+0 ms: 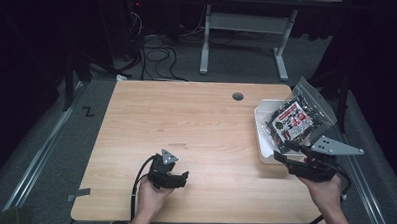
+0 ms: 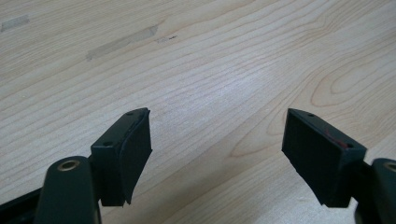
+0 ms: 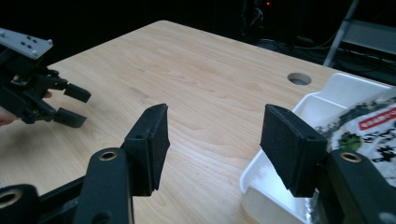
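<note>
Resting in the white tray [image 1: 262, 125] at the right edge of the table [image 1: 196, 127], the snack bag [image 1: 299, 118] leans with its upper part tilted past the tray's far right side. The right gripper [image 1: 285, 150] hovers at the near end of this tray, and its jaws stand wide apart with nothing between them. In the right gripper view, the tray's near corner [image 3: 261, 186] lies just under the right jaw, and the bag's printed face [image 3: 373, 128] shows beside it, not yet between the pads.

The left gripper [image 1: 184, 179] waits near the front edge of the table, well apart from the tray, its jaws also wide and empty over the bare wood [image 2: 210, 70].

The step in hand seems to be the reach for the bag. To do it well, the person should bring the right gripper more toward the bag, so that one pad passes on each side of a flat border of the film. The film looks thin and slippery, so a grip on the sealed edge will probably hold better than one on the full middle. The jaws should close only when the tray wall is clear of them, otherwise the tray may lift together with the bag.
</note>
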The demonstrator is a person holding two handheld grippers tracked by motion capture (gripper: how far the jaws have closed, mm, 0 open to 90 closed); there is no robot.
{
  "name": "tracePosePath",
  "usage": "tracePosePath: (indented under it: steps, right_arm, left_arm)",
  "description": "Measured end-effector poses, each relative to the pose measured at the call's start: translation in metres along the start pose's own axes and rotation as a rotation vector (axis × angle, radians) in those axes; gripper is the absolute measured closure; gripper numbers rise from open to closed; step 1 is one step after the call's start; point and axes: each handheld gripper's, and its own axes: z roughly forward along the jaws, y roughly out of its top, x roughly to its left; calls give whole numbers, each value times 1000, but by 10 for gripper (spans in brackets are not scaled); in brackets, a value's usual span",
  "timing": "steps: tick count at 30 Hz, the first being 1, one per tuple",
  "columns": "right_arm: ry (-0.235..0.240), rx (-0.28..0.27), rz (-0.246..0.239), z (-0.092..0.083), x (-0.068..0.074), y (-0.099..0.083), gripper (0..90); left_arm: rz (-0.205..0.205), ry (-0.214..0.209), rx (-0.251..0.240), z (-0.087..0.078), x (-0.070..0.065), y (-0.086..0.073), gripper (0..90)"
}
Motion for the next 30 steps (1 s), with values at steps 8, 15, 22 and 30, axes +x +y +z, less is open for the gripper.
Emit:
tracePosePath:
  steps: [8, 15, 22, 30]
  right_arm:
    - [44, 14, -6, 14, 9, -4, 433]
    - [68, 40, -11, 26, 16, -6, 435]
    - [81, 76, -10, 45, 19, -12, 434]
    - [90, 129, 26, 72, 16, -25, 443]
  left_arm:
    - [3, 2, -1, 0, 0, 0, 245]
    - [5, -1, -4, 0, -1, 0, 245]
    - [7, -2, -5, 0, -1, 0, 247]
    - [8, -12, -12, -1, -1, 0, 256]
